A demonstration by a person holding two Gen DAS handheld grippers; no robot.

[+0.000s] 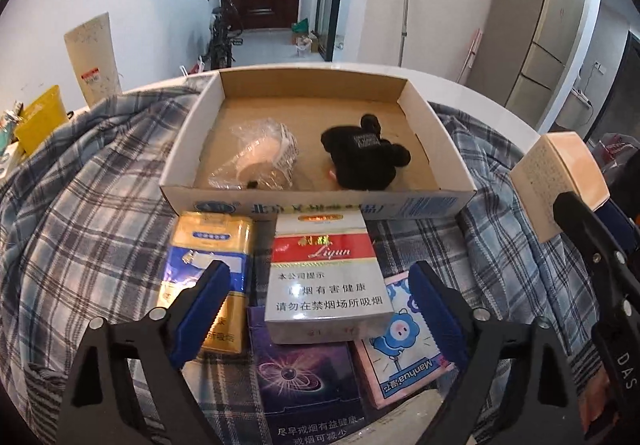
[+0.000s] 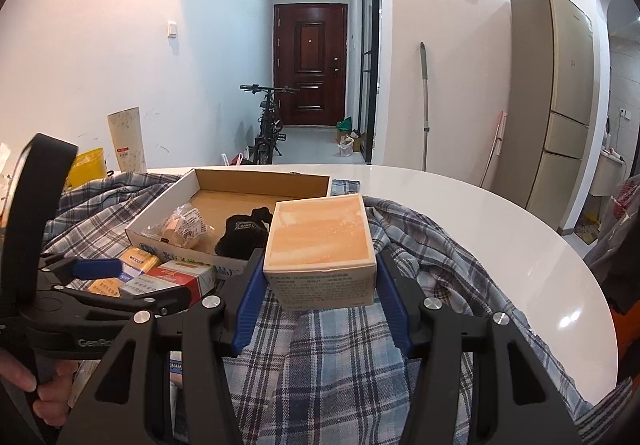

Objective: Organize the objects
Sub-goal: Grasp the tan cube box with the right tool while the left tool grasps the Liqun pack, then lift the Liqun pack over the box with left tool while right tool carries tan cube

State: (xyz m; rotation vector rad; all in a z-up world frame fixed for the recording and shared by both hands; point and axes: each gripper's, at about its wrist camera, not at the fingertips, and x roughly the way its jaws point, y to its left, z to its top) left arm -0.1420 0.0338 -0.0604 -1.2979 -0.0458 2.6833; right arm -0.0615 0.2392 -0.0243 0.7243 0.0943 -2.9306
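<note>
Left wrist view is showing the left hand-held gripper hanging spread around the red-and-white cigarette pack, its blue pads not yet pressing. That pack is sitting just in front of the cardboard tray, stacked partly over a purple pack and a pink tissue packet — so closing unevenly risks dragging those along or tipping the pack. A gold pack is lying just beside the left pad and could be nudged. The right hand-held gripper is pinching an orange box low on its sides, right of the tray over the plaid cloth on the desk — the box could be pivoting or slipping out.
</note>
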